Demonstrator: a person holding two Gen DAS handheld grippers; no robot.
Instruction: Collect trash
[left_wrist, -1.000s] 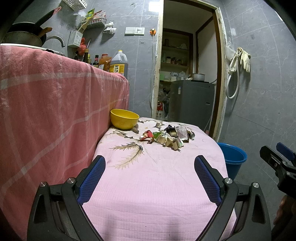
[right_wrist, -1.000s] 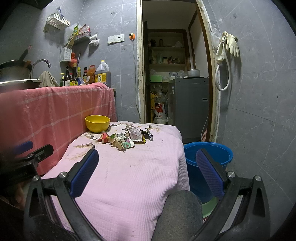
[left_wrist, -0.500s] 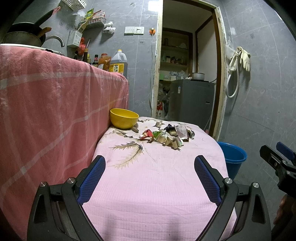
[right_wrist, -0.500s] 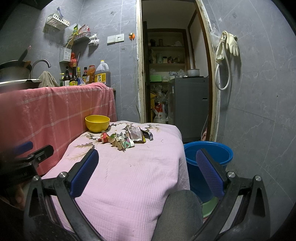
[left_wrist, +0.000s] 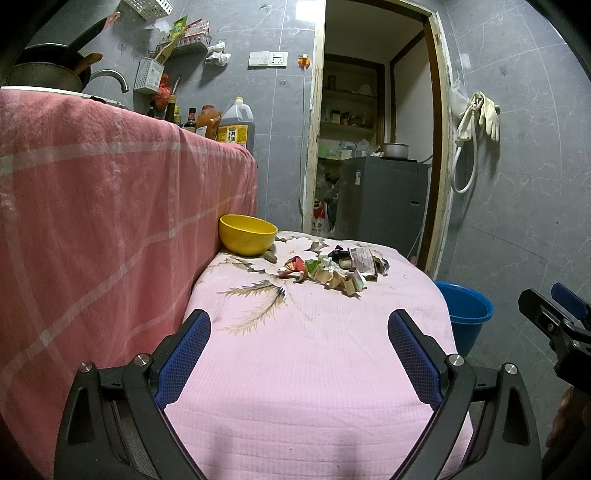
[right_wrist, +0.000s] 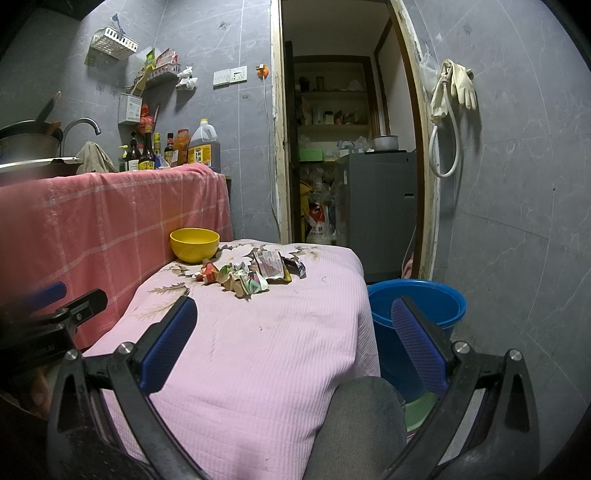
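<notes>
A heap of crumpled wrappers and paper scraps (left_wrist: 334, 267) (right_wrist: 255, 273) lies toward the far end of a table under a pink cloth (left_wrist: 314, 354) (right_wrist: 251, 332). A yellow bowl (left_wrist: 247, 234) (right_wrist: 194, 244) stands just left of the heap. On the floor right of the table sits a blue bucket (left_wrist: 463, 314) (right_wrist: 415, 310). My left gripper (left_wrist: 299, 354) hovers open over the near part of the cloth, well short of the trash. My right gripper (right_wrist: 293, 339) is open too, over the table's near right corner, with nothing in it.
A counter draped in a red checked cloth (left_wrist: 92, 206) rises along the left, with bottles (right_wrist: 147, 153) and a sink tap on top. Behind the table an open doorway shows a grey appliance (left_wrist: 380, 203). A grey-clad knee (right_wrist: 354, 424) sits below the right gripper.
</notes>
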